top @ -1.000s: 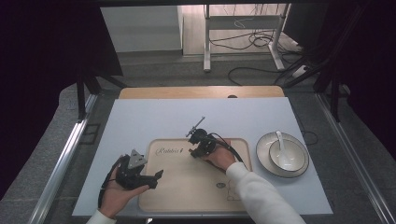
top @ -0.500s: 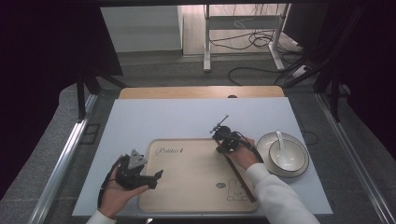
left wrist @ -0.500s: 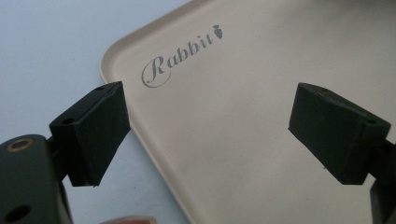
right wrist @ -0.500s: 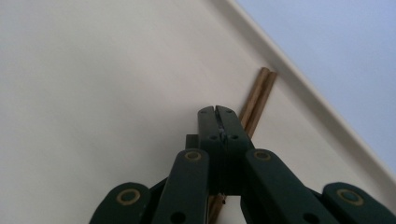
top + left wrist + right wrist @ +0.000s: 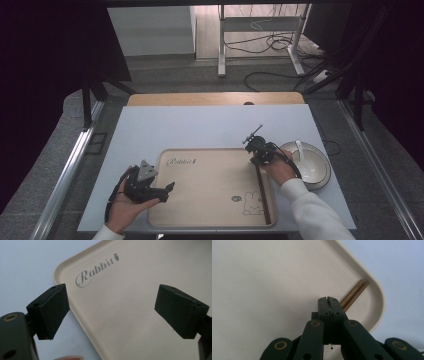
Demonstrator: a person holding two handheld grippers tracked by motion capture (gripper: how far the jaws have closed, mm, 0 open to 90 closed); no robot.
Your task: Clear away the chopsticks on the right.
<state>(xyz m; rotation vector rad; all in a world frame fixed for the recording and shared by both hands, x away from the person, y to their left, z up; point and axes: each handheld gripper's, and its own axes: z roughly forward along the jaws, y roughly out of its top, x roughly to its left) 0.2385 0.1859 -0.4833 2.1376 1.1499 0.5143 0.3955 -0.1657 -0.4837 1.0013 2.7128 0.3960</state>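
Observation:
A beige tray point(image 5: 210, 200) printed "Rabbit" point(image 5: 96, 271) with a small rabbit drawing lies at the table's front. Brown chopsticks point(image 5: 264, 195) lie inside it along the right rim. My right gripper point(image 5: 256, 159) stands at the tray's far right corner, jaws shut flush; in the right gripper view point(image 5: 327, 300) the chopsticks' ends point(image 5: 353, 293) stick out from behind its tips toward the tray corner point(image 5: 378, 297). My left gripper point(image 5: 167, 190) hovers at the tray's left rim, open point(image 5: 112, 310), with nothing between its pads.
A white bowl with a white spoon point(image 5: 299, 150) sits on a plate point(image 5: 322, 175) just right of the tray, close to my right hand. The white table top point(image 5: 200, 127) stretches behind the tray, with a wooden strip point(image 5: 215, 98) at its far edge.
My right gripper has moved right, from over the tray's upper middle to its far right corner next to the bowl. The left gripper has stayed put.

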